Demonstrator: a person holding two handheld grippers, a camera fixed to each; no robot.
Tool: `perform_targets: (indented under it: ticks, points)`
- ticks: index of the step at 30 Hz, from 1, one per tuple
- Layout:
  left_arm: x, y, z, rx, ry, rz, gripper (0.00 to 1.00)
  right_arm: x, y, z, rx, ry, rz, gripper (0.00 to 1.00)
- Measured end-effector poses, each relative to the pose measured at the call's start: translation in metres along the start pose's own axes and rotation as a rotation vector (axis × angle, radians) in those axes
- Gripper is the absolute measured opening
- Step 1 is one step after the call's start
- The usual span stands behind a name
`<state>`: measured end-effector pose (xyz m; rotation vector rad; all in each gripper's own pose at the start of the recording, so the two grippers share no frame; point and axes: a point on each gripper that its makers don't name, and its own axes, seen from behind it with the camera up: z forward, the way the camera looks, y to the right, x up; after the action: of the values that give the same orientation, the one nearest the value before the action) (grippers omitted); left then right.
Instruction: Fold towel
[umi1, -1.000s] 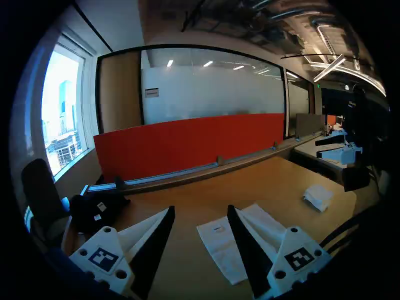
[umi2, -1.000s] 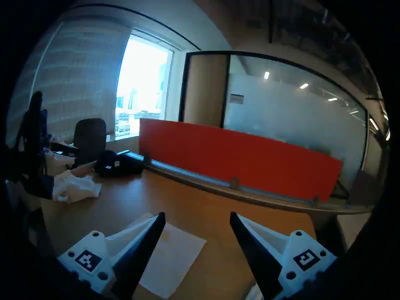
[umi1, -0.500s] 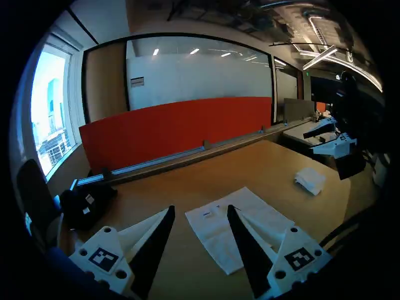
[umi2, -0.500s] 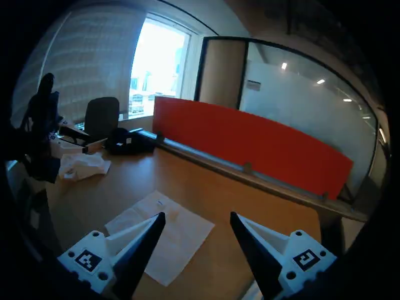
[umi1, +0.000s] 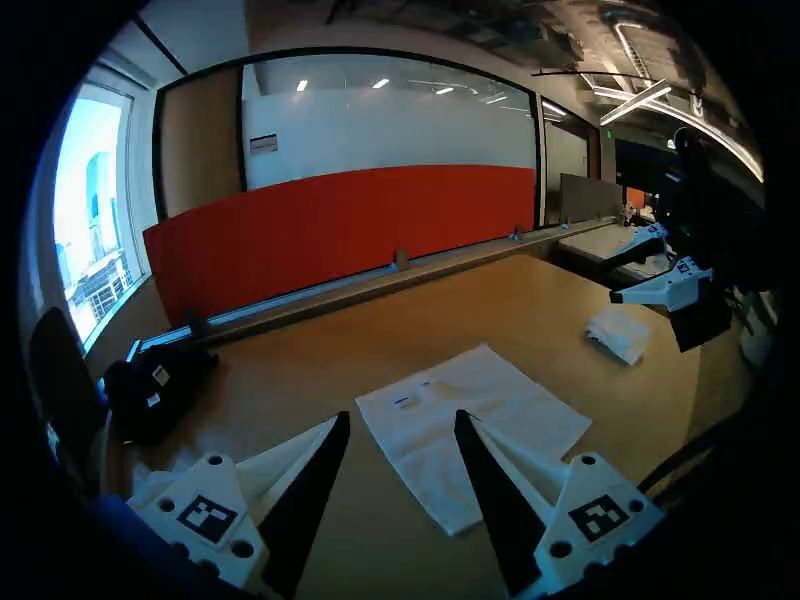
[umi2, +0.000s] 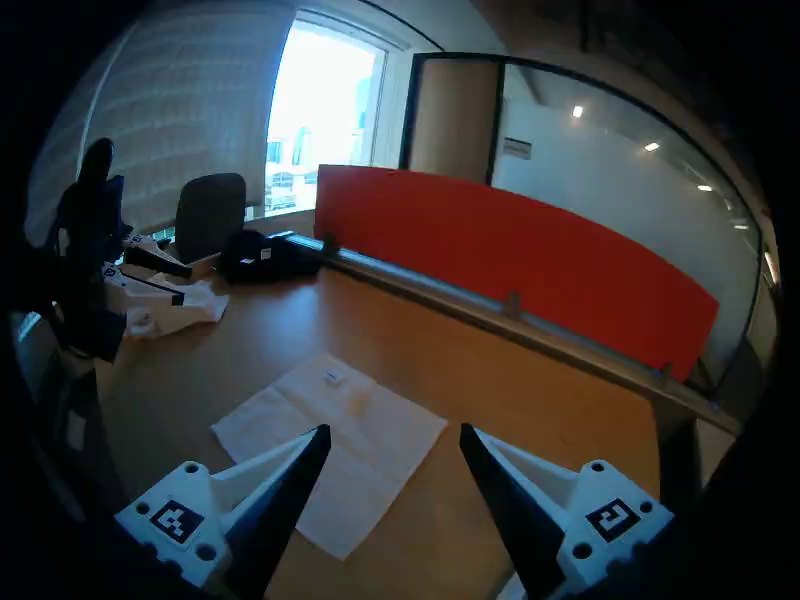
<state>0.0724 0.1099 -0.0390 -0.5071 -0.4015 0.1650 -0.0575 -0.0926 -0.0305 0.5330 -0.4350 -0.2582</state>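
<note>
I hold the left gripper (umi1: 401, 416) and right gripper (umi2: 394, 430) above the wooden desk (umi1: 500, 300), jaws spread and empty, over the white towel (umi1: 452, 392) lying flat.

You see the flat white cloth towel (umi1: 470, 420) looking soft and matt, faintly creased, on the smooth tan wood-look desk (umi1: 520, 300), which has a mild sheen. Along the desk's far edge the red divider panel (umi1: 340, 225) looks matt and its grey rail (umi1: 300, 296) metallic. Your left claw (umi1: 400, 415) is matt white plastic, black inside.
</note>
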Motion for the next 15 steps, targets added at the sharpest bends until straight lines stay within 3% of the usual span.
perform_targets:
  ticks: [15]
  points:
    - [-0.057, 0.021, 0.032, -0.037, -0.074, 0.003, 0.77, -0.063, -0.014, 0.028, 0.019, -0.072, 0.013, 1.0]
